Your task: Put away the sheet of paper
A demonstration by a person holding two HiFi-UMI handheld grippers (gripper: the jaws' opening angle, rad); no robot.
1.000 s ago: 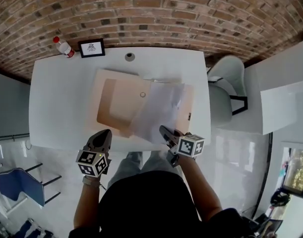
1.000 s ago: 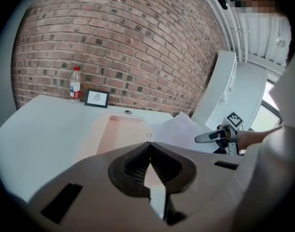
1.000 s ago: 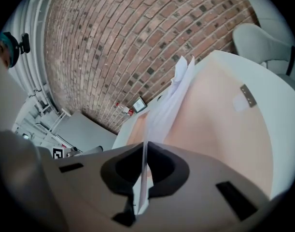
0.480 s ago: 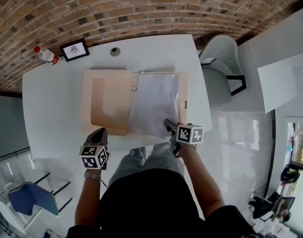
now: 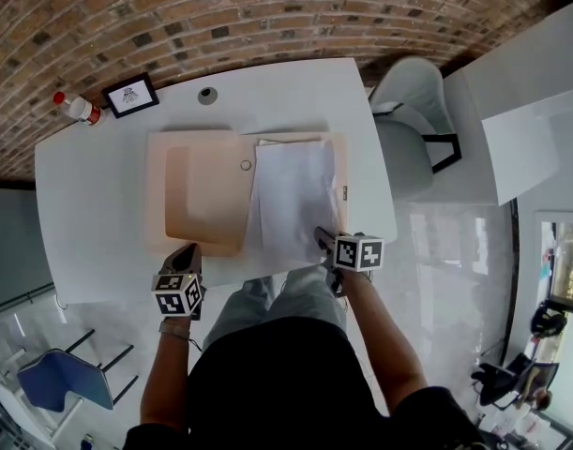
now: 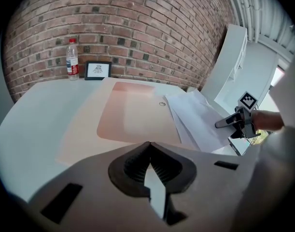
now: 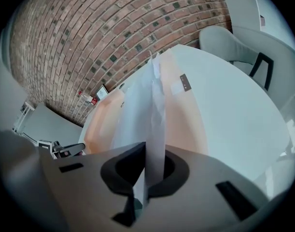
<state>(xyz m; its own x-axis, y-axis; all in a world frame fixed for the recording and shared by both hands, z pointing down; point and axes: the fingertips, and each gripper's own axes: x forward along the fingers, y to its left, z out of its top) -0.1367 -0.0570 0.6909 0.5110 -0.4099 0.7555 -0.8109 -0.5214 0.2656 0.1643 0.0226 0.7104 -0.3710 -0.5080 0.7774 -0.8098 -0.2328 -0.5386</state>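
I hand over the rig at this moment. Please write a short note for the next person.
Right gripper: shut on the near edge of the white sheet of paper.
Left gripper: shut, empty, by the white table's near edge.
The sheet lies over the right half of the open peach card folder.
Done: sheet is at the folder.
Left: release it, probably close the folder.

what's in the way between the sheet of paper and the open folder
Nothing visible. The right gripper is shut on the near edge of the sheet of paper, which lies over the right half of the open folder. The left gripper is shut and empty by the table's front edge, clear of both.
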